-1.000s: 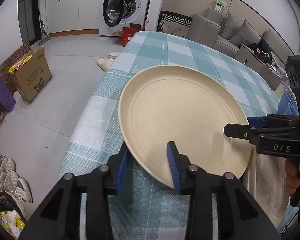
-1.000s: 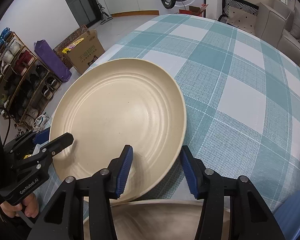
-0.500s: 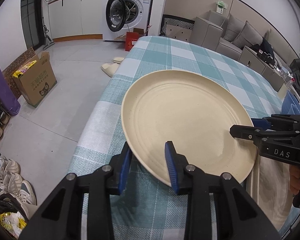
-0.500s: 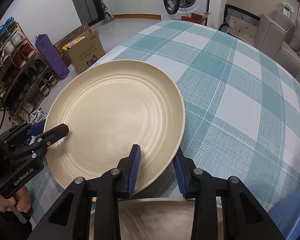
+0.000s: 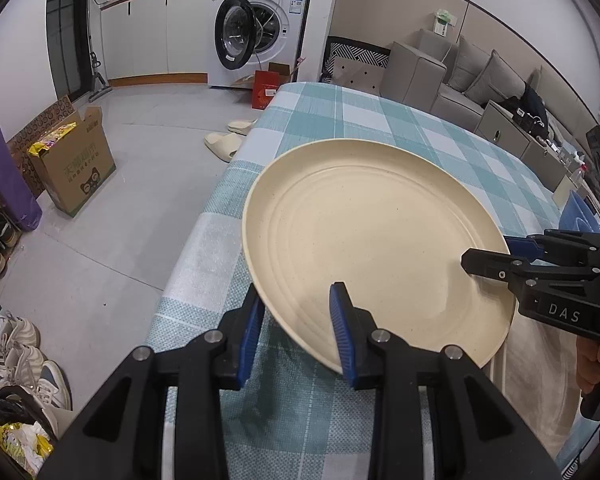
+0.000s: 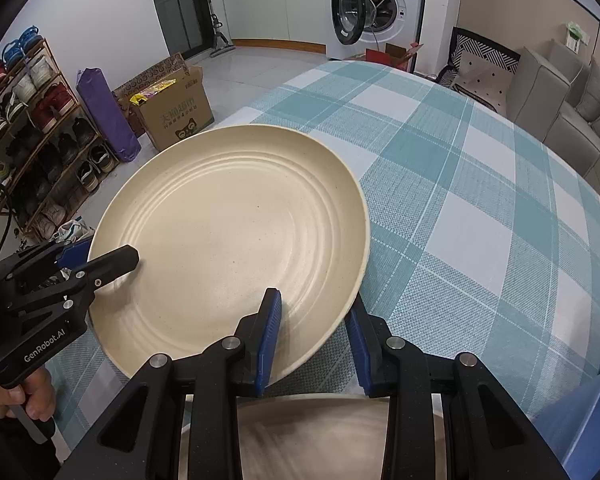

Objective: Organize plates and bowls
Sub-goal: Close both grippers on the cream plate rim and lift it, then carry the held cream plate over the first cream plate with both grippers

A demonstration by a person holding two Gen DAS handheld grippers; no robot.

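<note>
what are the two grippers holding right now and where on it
Both hold the cream plate by its rim: the left hand-held gripper pinches the edge nearest it, the right hand-held gripper the edge at its own side, plate lifted above the checked tablecloth.

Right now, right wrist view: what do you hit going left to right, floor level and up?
Shoe rack → purple bag → cardboard box → washing machine → patterned cushion → grey sofa.
</note>
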